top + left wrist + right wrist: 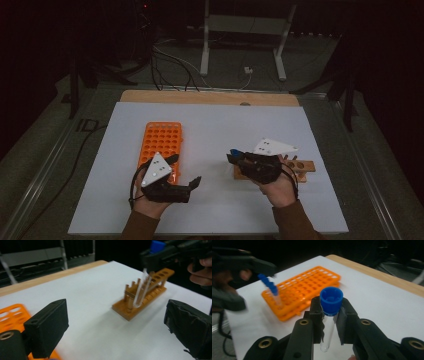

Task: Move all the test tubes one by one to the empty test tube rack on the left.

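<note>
The desk (pixel 210 130) was covered by a white sheet, with a strip of bare wood along its far edge. An orange tube rack (pixel 161 145) lay on the left half of the sheet. A wooden rack (pixel 300 170) with a row of round holes stood on the right half.

The left gripper (pixel 186 172) was held just above the sheet beside the near end of the orange tube rack, its jaws spread wide with nothing between them. In the left gripper view both black jaws stood well apart, framing the wooden rack (pixel 142 295) farther off.

The right gripper (pixel 235 156) was held over the left end of the wooden rack. Its jaws were closed on a clear test tube (pixel 328 327) with a blue cap (pixel 331 300), gripped just below the cap and clear of the sheet. In the right gripper view, another blue-capped tube (pixel 273 293) stood in the orange tube rack (pixel 304 290), blurred.
</note>
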A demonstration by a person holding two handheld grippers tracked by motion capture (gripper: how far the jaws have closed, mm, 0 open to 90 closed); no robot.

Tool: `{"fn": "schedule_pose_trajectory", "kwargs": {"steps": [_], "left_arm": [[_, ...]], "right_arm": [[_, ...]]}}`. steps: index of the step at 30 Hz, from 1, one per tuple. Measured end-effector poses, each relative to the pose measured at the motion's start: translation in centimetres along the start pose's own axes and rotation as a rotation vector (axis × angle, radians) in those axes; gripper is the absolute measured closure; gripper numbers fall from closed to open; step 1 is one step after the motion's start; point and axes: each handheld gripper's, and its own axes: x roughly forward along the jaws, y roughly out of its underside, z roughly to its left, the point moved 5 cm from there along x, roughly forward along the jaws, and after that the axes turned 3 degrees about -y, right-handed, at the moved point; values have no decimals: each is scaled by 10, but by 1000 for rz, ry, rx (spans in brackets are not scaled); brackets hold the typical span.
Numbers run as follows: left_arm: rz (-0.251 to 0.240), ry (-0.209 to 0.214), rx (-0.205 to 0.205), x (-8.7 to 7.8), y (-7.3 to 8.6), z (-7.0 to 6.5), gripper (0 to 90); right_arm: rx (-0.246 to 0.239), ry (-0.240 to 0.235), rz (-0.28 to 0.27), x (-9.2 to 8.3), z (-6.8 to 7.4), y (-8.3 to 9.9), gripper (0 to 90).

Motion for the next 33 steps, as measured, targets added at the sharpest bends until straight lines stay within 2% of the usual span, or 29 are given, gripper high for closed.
{"fn": "schedule_pose_trajectory", "kwargs": {"steps": [3, 8, 16, 22, 26, 27, 29, 33], "left_arm": [[19, 19, 14, 10, -1, -10, 84], [48, 32, 38, 26, -2, -20, 190], [44, 64, 50, 35, -1, -25, 585], [43, 90, 52, 36, -1, -26, 746], [42, 98, 57, 35, 0, -27, 769], [42, 97, 58, 35, -1, -26, 770], [42, 94, 52, 34, -1, -25, 770], [48, 80, 44, 32, 1, -20, 771]], "right_arm": [[-11, -29, 12, 9, 10, -2, 771], [-19, -69, 14, 18, 23, -7, 770], [-23, -106, 32, 25, 32, -5, 771], [-17, -119, 34, 26, 33, -4, 771], [-16, -128, 35, 25, 33, -4, 765], [-12, -133, 30, 25, 33, -4, 745], [-1, -156, 21, 24, 32, -4, 593], [20, -153, 16, 22, 28, -4, 324]]}}
